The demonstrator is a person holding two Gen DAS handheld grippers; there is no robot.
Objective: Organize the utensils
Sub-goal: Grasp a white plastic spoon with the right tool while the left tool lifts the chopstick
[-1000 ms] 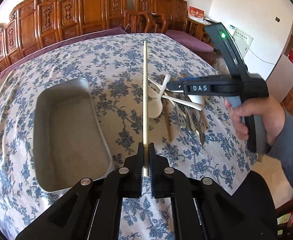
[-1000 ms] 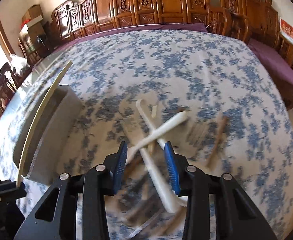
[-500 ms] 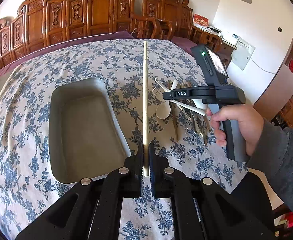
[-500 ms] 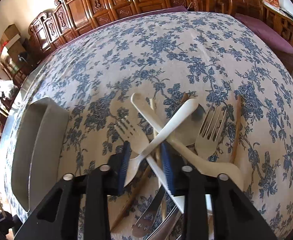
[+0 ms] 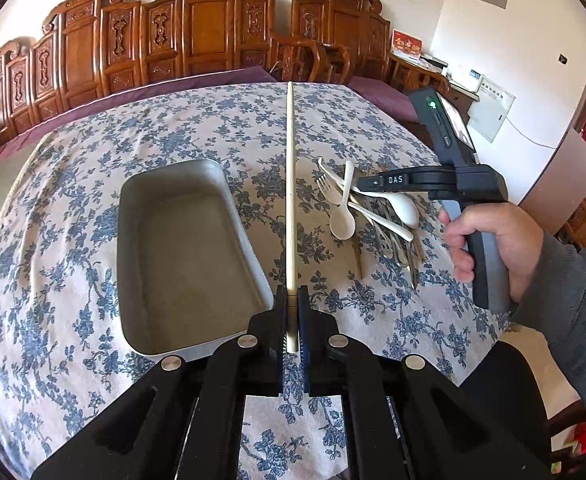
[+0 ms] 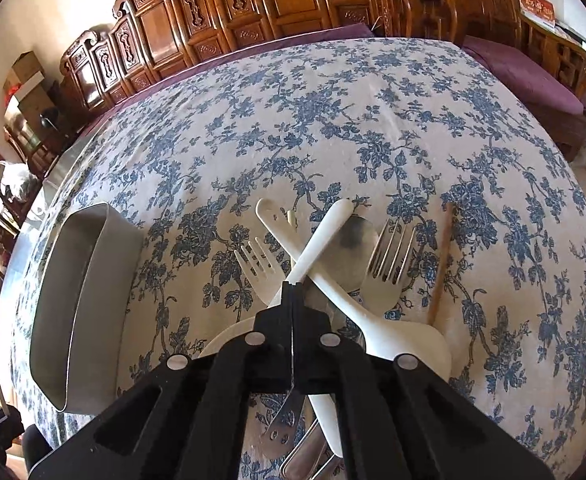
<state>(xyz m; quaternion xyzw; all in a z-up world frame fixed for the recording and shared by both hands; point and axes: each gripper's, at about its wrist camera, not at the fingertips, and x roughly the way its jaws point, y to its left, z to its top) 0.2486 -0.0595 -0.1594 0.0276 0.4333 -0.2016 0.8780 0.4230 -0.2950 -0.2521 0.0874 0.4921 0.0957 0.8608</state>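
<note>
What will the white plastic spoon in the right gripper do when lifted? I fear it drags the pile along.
The white plastic spoon looks thin and light, so it should lift easily, perhaps flexing slightly. It is pinched mid-handle by the right gripper, so it may pivot. It crosses another white spoon, which it might nudge.

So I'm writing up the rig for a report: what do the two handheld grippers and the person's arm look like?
Both grippers are matte black plastic with silver round bolts on the finger linkages. The left gripper has blue ribbed pads. The right gripper is pistol-shaped with a grey handle, white "DAS" lettering on its side, a lit green light and a small screen on top. The right hand is bare, with a grey sleeve. No cables show.
</note>
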